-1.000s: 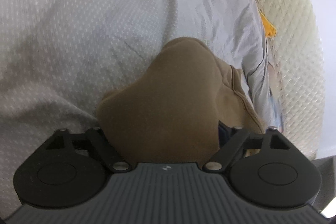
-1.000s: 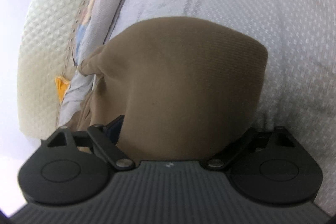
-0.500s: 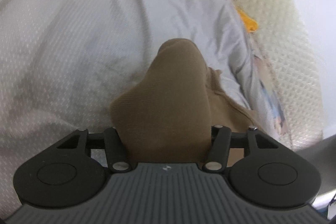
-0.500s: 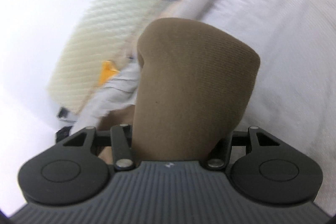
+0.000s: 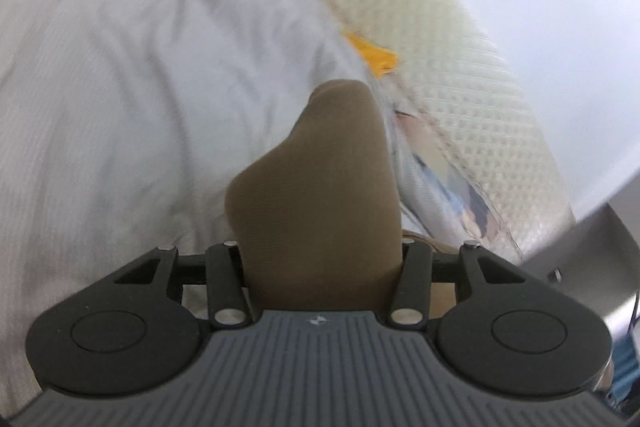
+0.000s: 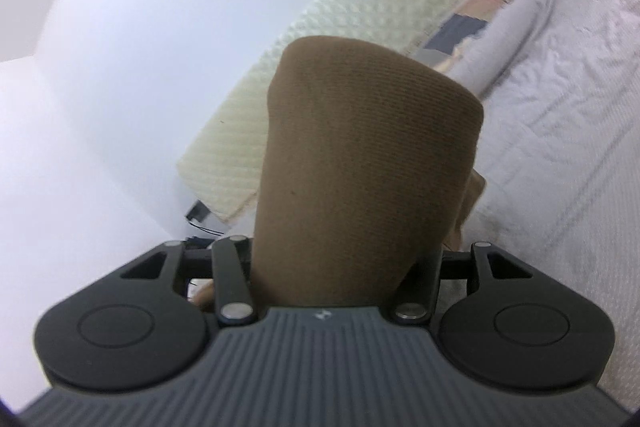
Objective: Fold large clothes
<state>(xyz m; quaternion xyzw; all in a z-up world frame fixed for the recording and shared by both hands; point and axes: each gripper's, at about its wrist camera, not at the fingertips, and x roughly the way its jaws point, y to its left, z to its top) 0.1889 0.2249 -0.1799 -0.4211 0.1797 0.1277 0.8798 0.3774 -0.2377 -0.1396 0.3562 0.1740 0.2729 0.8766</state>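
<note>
A brown knit garment (image 5: 332,163) is bunched between the jaws of my left gripper (image 5: 322,251), which are closing on it. The cloth stands up in a peak and hides the fingertips. In the right wrist view another part of the same brown garment (image 6: 368,131) fills the gap of my right gripper (image 6: 340,259), gripped and lifted. It rises as a broad fold in front of the camera and covers those fingers too. Both grippers hang above a pale grey bedspread (image 5: 120,107).
The bedspread (image 6: 560,147) lies rumpled. A cream quilted headboard (image 5: 460,87) runs along the bed's edge against a white wall (image 6: 120,27). An orange scrap (image 5: 376,57) and patterned cloth (image 5: 440,179) sit in the gap. A plug and cable (image 6: 198,213) lie low by the wall.
Both grippers have narrowed onto the brown garment and risen, lifting it off the bedspread. Both views have rolled, and the right one now looks more level towards the wall.
</note>
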